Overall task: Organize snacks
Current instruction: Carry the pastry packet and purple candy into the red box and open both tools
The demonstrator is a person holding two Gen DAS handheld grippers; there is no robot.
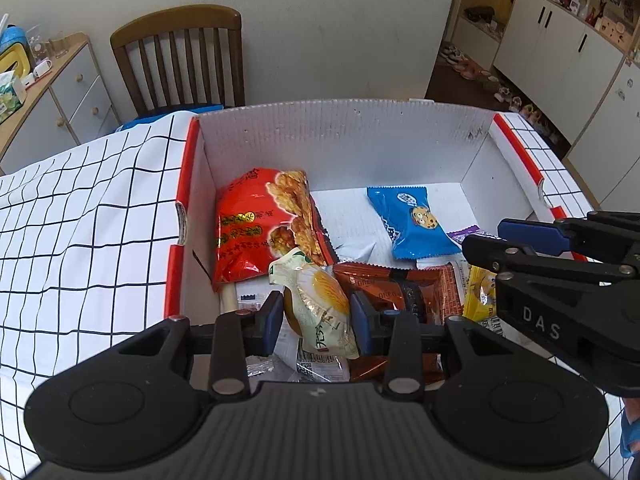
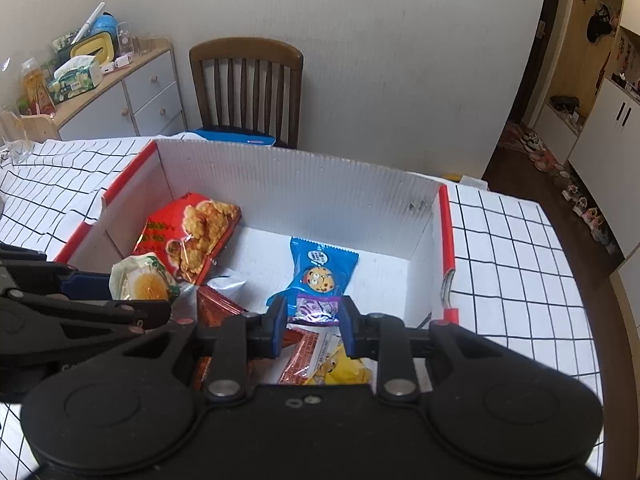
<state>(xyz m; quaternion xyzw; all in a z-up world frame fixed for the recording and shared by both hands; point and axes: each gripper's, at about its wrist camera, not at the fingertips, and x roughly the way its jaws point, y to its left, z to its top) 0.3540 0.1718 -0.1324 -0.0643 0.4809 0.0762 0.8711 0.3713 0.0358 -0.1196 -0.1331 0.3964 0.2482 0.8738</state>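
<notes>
A white cardboard box with red rims [image 1: 344, 136] [image 2: 296, 184] sits on the checked tablecloth and holds several snack packets. My left gripper [image 1: 316, 316] is shut on a pale green and yellow packet [image 1: 320, 304], which also shows in the right wrist view [image 2: 144, 280]. My right gripper [image 2: 314, 320] is shut on a small purple packet [image 2: 318, 306], just in front of a blue cookie packet [image 2: 318, 268] [image 1: 412, 220]. A red rice cracker bag [image 1: 264, 220] [image 2: 192, 232] leans at the box's left side. Brown packets [image 1: 400, 284] and a yellow packet [image 2: 344, 368] lie at the near side.
A wooden chair [image 1: 180, 56] [image 2: 246, 88] stands behind the table. A grey drawer cabinet with clutter [image 2: 120, 88] stands at the left. A glass [image 2: 16, 140] stands on the table's far left. White cupboards [image 1: 568, 48] and shoes line the right.
</notes>
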